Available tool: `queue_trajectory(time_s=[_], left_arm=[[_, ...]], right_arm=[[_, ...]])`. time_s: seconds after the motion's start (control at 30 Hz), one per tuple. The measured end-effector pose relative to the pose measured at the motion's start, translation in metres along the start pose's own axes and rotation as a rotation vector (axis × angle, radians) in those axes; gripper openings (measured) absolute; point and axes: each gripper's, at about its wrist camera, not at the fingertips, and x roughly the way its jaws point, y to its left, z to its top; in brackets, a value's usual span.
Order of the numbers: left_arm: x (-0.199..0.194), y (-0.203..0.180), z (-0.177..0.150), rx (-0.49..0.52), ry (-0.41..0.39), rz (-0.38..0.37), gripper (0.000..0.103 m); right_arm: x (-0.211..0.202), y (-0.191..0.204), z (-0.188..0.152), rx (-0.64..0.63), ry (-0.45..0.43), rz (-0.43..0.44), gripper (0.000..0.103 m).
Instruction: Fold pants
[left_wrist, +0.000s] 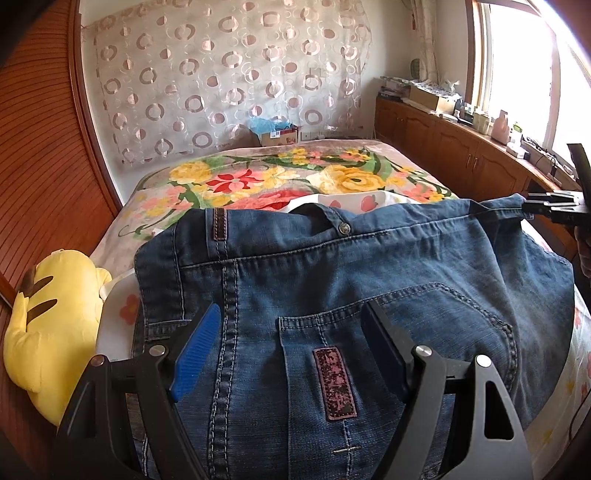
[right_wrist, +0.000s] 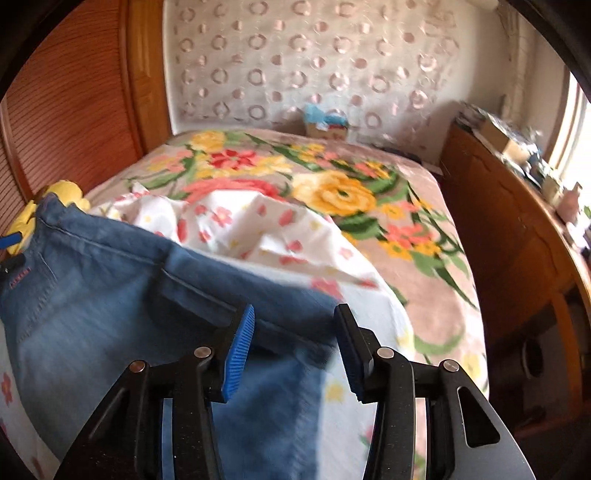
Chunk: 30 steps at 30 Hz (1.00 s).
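Blue denim pants (left_wrist: 332, 280) lie back side up on the bed, with the waistband toward the far end and a back pocket with a dark red patch near me. My left gripper (left_wrist: 291, 332) is open, its fingers spread over the seat of the pants. In the left wrist view my right gripper (left_wrist: 532, 206) appears at the right corner of the waistband. In the right wrist view my right gripper (right_wrist: 295, 332) is open, with the pants (right_wrist: 129, 295) edge between its blue pads (right_wrist: 240, 354).
The bed carries a floral blanket (left_wrist: 295, 177) and a white flowered sheet (right_wrist: 258, 229). A yellow plush toy (left_wrist: 51, 325) lies at the left edge against the wooden wardrobe. A wooden cabinet (left_wrist: 461, 147) with clutter runs along the right under the window.
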Motion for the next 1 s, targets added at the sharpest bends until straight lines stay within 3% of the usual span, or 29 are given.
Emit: queue_trajectory(time_s=[0.17,0.47,0.73,0.9,1.0], left_arm=[[0.005,0.001,-0.001,0.002,0.012,0.008,0.079],[0.009,0.002,-0.003,0.001,0.026,0.014,0.079],[0.002,-0.002,-0.002,0.013,0.02,0.024,0.079],[-0.022,-0.001,-0.004,0.021,0.002,0.047,0.079],[-0.037,0.008,-0.011,0.005,0.0,0.069,0.079]], right_arm=[[0.016,-0.001,0.0,-0.004,0.055,-0.007,0.047],[0.048,-0.005,0.028,0.048,0.052,-0.061,0.047],[0.003,-0.001,0.005,0.083,-0.001,-0.018,0.047],[-0.031,-0.004,-0.022,0.087,-0.018,0.021,0.047],[-0.05,-0.006,-0.041,0.091,-0.02,0.034,0.053]])
